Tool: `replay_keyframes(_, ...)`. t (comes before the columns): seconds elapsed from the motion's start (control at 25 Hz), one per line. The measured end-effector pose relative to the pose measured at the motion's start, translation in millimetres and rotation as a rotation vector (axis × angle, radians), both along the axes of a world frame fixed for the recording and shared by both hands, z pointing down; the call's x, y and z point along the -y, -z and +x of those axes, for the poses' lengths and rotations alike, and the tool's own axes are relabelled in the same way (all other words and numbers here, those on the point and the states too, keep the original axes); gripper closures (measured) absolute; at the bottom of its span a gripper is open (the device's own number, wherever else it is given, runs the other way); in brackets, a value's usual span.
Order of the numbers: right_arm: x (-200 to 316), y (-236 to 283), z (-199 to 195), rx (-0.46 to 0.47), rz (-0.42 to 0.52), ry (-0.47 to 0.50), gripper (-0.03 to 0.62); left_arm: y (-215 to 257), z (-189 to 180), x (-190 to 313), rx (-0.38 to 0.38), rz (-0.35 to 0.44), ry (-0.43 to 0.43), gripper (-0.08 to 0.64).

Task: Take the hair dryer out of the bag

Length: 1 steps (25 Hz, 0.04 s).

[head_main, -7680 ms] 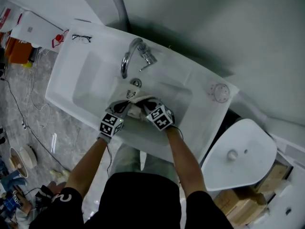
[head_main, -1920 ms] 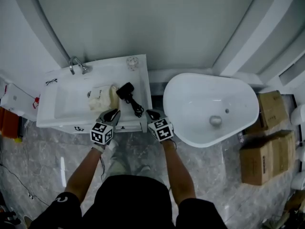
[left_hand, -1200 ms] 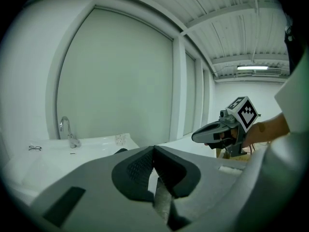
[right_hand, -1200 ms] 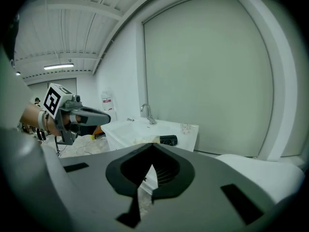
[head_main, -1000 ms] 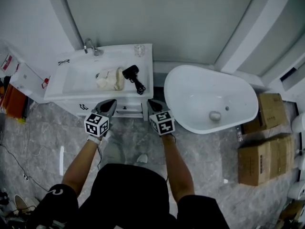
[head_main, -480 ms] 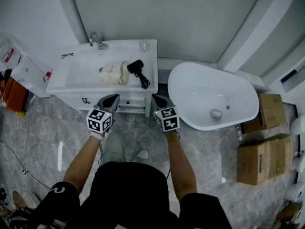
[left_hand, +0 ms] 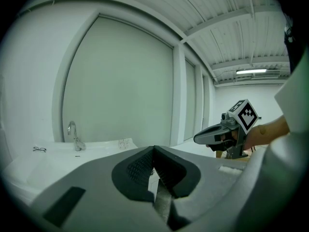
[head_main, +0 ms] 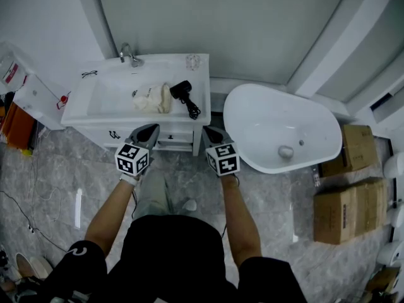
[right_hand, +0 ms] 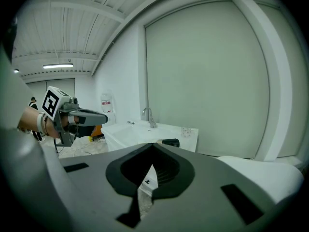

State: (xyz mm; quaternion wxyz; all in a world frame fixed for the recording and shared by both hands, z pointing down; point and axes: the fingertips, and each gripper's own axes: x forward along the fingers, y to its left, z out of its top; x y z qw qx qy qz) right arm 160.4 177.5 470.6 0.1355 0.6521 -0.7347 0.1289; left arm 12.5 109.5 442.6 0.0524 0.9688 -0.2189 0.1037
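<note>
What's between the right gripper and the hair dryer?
Head view: only the hair dryer's black cord, lying on the vanity top toward its front edge. The right gripper is off that edge, over the floor.

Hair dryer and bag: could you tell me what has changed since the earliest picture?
The left claw and right claw, then on the bag in the sink, let go and drew back, shut and empty. The hair dryer now lies out beside the bag. The tap and glasses stayed put.
</note>
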Motion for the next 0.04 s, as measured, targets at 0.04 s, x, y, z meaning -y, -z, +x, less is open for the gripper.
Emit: replay_keyframes(0.04,-0.3,-0.3,0.0,0.001,0.000,0.001,0.597,0.3,0.7,-0.3,-0.002,0.000,-0.002,0.561)
